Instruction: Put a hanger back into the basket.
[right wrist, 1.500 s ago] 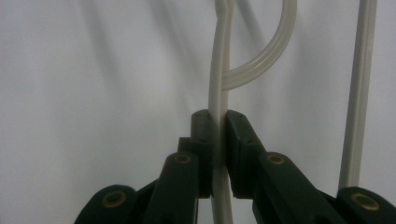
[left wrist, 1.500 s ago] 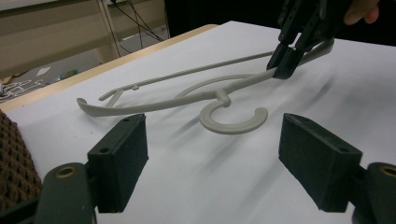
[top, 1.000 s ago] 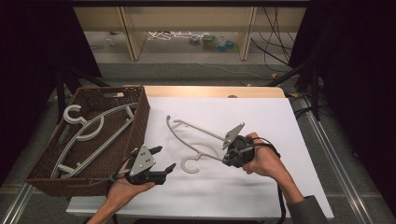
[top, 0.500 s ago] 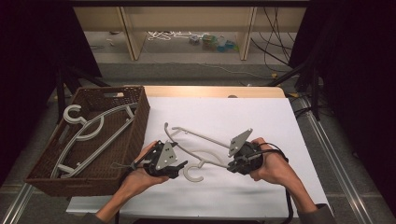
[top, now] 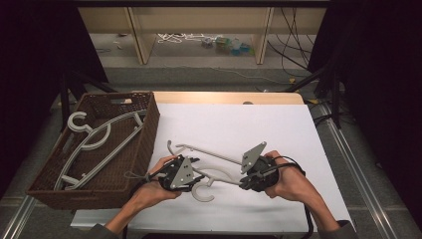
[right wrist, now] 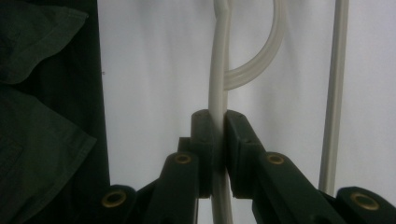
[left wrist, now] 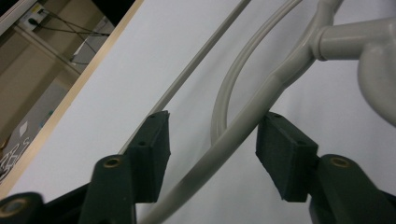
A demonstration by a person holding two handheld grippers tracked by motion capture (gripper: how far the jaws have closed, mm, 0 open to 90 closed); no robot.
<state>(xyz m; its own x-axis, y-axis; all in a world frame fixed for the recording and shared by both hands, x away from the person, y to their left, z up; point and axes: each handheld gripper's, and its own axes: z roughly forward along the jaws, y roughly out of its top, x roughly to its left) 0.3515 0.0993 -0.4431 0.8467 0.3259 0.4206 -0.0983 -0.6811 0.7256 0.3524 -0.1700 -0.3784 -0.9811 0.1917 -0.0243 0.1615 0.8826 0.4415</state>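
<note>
The right gripper [right wrist: 218, 154] is pinching the grey hanger [top: 209, 172] while the left gripper [left wrist: 212, 156], jaws spread, is straddling its arm (not yet squeezing), so moving it to the wicker basket [top: 149, 134], where other hangers [top: 94, 142] are lying, is remaining.

- Even overhead light brightens the white bench [top: 239, 124]; the surroundings at nine and three o'clock fall dark.
- Soft shadows lie under the hands.
- Both gripper views are dimmer, slightly blurred up close.
</note>
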